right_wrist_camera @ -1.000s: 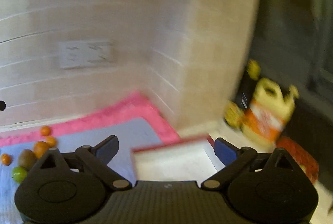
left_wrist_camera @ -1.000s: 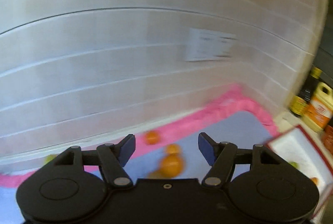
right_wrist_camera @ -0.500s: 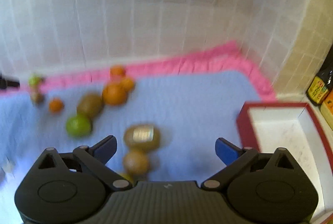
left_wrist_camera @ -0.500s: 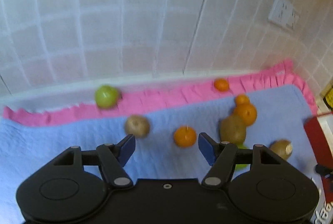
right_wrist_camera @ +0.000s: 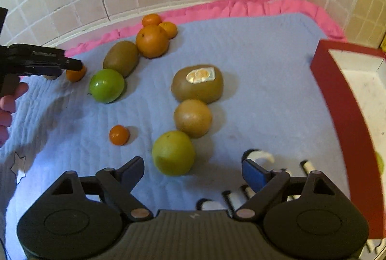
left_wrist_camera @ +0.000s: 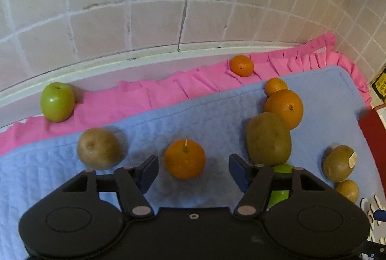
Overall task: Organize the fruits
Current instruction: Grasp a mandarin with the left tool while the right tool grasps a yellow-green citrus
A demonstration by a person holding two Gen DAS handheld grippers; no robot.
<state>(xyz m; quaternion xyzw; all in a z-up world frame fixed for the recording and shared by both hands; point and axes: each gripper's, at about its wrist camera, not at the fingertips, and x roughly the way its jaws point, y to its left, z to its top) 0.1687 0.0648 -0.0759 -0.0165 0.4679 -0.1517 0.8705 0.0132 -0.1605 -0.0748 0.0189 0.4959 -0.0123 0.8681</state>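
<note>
While gaping, left claw [left_wrist_camera: 193, 169] over mandarin [left_wrist_camera: 184, 159].

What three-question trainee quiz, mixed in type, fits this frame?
1. True or false: the left gripper is shut on the small orange.
2. Which fruit lies nearest ahead of the right gripper? A) yellow-green fruit B) stickered kiwi C) green apple
3. Fill in: the red-rimmed tray sits to the ___ of the blue mat in the right wrist view.

Key: 1 false, its fingers stand open on either side of the orange. 2 A. 3 right.
</note>
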